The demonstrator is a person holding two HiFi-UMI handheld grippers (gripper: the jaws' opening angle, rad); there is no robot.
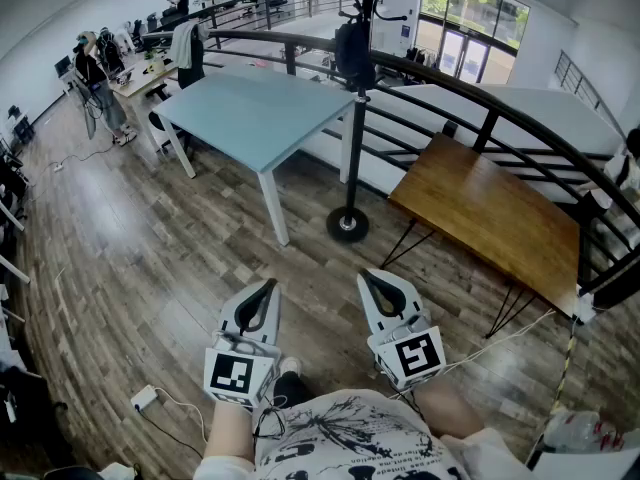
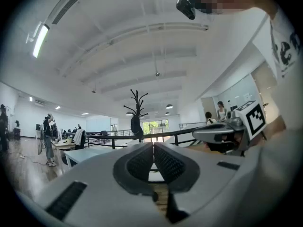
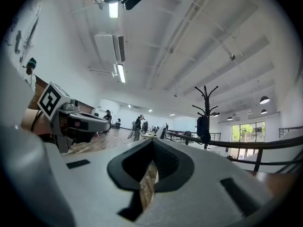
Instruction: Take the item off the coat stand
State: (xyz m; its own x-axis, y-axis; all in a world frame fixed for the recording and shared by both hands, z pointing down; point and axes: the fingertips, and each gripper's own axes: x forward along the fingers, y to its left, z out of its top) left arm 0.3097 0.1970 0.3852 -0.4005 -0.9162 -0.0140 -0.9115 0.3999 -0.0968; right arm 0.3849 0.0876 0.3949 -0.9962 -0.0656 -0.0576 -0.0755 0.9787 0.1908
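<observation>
A black coat stand (image 1: 356,108) rises from a round base on the wooden floor, between the blue table and the brown table. A dark bag (image 1: 352,50) hangs from its upper hooks; it also shows as the dark bag (image 2: 137,126) and the dark bag (image 3: 203,127) far off in both gripper views. My left gripper (image 1: 268,287) and right gripper (image 1: 366,278) are held low in front of my body, well short of the stand. Both have their jaws pressed together with nothing between them.
A light blue table (image 1: 250,108) stands left of the stand and a brown wooden table (image 1: 490,213) to its right. A black railing (image 1: 480,98) runs behind them. People stand by desks at the far left (image 1: 100,78). A white cable (image 1: 165,400) lies on the floor.
</observation>
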